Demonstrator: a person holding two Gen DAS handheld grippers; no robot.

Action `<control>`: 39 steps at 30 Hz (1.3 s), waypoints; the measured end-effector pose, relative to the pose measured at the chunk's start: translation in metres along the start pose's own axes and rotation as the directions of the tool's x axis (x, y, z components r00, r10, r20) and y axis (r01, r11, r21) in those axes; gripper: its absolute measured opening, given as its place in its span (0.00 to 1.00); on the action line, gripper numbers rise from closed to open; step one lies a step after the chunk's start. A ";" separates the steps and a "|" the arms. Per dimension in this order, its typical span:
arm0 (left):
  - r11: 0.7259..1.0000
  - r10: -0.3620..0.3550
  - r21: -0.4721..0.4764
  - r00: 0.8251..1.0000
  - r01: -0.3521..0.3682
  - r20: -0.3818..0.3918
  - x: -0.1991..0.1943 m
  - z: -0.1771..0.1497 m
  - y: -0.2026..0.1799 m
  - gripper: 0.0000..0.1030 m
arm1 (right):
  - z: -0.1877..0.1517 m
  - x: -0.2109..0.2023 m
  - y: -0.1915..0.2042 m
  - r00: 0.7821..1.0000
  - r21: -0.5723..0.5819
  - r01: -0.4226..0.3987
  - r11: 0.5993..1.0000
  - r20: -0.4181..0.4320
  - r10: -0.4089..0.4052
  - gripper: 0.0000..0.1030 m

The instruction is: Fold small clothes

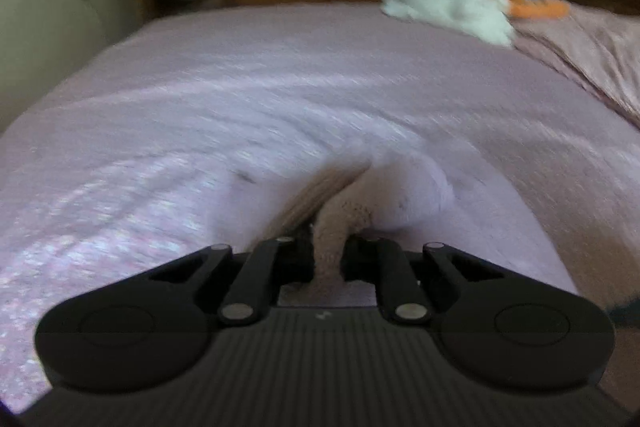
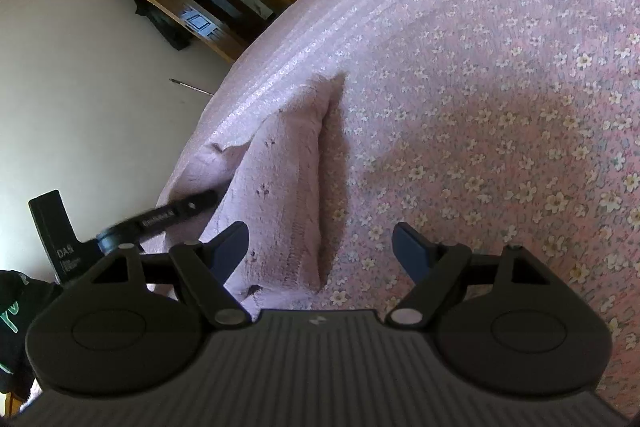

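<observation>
Left tongs (image 1: 327, 255) pinch a bunched fold of the pink garment (image 1: 384, 195), which lies near the edge of the bed (image 1: 280, 87), its floral pink cover blurred in this view. Right tongs (image 2: 320, 247) stand spread wide just above the same garment (image 2: 288, 187), gripping nothing, one finger at each side of its raised ridge. Farther up the bed lies a heap of white clothing (image 1: 448, 9) beside something orange (image 1: 536, 5).
</observation>
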State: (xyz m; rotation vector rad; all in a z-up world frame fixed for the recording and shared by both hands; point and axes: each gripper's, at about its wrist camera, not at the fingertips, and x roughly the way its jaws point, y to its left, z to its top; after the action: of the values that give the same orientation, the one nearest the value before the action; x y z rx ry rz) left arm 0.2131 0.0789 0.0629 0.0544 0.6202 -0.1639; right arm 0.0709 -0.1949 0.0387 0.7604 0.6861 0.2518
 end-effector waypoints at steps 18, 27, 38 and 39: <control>0.972 0.027 -0.231 0.999 -0.036 -0.043 0.018 -0.010 0.058 0.14 | 0.002 0.023 0.013 0.999 -0.077 -0.019 0.997 -0.044 0.016 0.82; 0.972 0.066 -0.222 0.997 -0.075 -0.047 0.002 -0.009 0.059 0.23 | 0.008 0.030 0.020 0.997 -0.110 -0.046 0.993 -0.066 0.039 0.82; 0.939 -0.120 -0.339 0.981 0.063 -0.150 -0.027 -0.027 0.059 0.70 | 0.027 0.060 0.025 0.991 -0.117 -0.097 0.988 -0.102 0.085 0.91; 0.939 -0.122 -0.338 0.980 0.062 -0.160 -0.028 -0.030 0.058 0.70 | 0.027 0.063 0.023 0.989 -0.096 -0.100 0.990 -0.114 0.089 0.91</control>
State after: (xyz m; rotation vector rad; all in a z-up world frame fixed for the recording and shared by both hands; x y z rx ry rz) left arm 0.1829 0.1427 0.0550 -0.2897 0.8238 -0.1441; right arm 0.1371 -0.1652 0.0385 0.6861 0.7360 0.4146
